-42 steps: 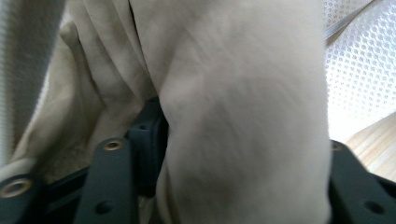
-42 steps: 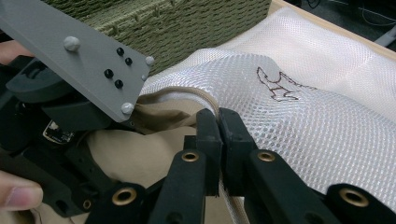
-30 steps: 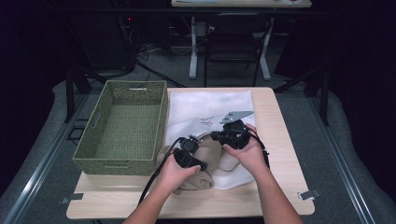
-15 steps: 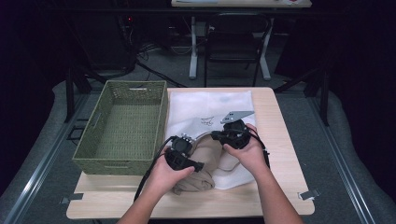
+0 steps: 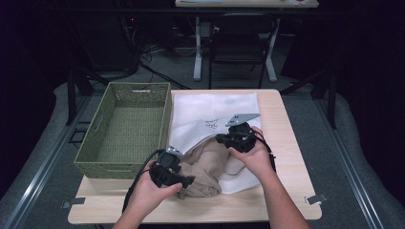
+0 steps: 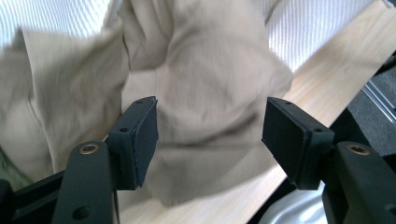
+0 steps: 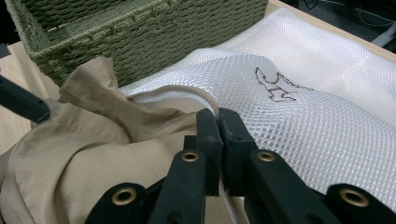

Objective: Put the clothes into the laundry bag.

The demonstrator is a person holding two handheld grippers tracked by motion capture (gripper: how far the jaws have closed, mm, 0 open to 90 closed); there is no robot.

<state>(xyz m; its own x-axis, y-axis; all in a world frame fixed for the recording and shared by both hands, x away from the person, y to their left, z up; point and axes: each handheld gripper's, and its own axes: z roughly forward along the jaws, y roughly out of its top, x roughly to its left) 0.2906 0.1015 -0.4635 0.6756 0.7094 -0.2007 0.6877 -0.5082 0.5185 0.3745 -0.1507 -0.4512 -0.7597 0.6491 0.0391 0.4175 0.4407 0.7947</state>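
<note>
Tan garment [image 5: 203, 172] lies bunched at table's near edge, half inside mesh bag [image 5: 215, 112]; soft, limp, light; best pinched at a thick fold. Right gripper [image 7: 218, 122] clamped on bag rim, holding mouth up; left gripper [image 6: 210, 135] jaws apart, just been closing slightly, cloth between pads but ungripped

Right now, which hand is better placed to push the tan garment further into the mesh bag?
Left. The left gripper is open right at the tan garment, while the right gripper is shut on the mesh bag rim, holding it open.
</note>
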